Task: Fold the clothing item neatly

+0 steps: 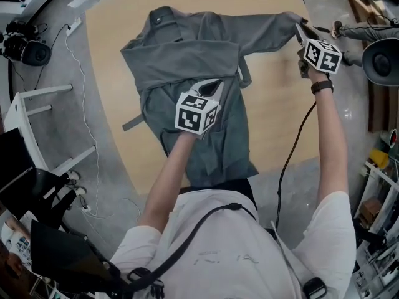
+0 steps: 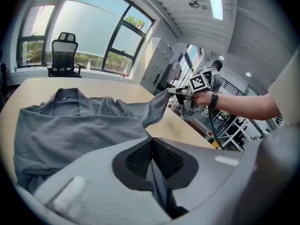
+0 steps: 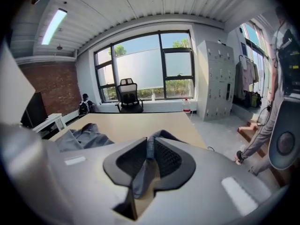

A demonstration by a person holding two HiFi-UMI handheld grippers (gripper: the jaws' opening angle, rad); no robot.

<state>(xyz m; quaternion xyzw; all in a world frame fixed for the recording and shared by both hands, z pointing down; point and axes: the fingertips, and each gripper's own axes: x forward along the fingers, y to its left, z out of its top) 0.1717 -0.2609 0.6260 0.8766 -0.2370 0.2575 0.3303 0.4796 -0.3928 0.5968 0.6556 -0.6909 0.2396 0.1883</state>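
A grey collared shirt [image 1: 187, 61] lies spread on the wooden table [image 1: 274, 123], its collar at the far side. My left gripper [image 1: 212, 87] is shut on a fold of the shirt's body near the middle, and thin grey cloth shows between its pads [image 2: 152, 159]. My right gripper [image 1: 302, 30] holds the end of the right sleeve [image 1: 268, 27], lifted and stretched toward the table's right edge. In the right gripper view the cuff cloth [image 3: 149, 156] is pinched between the pads. The left gripper view shows the shirt [image 2: 79, 125] and the right gripper [image 2: 180, 92] beyond it.
A white frame [image 1: 37, 123] and cables lie on the floor left of the table. A round grey device [image 1: 381, 60] stands at the right. An office chair [image 3: 129, 93] stands by the window beyond the table's far edge.
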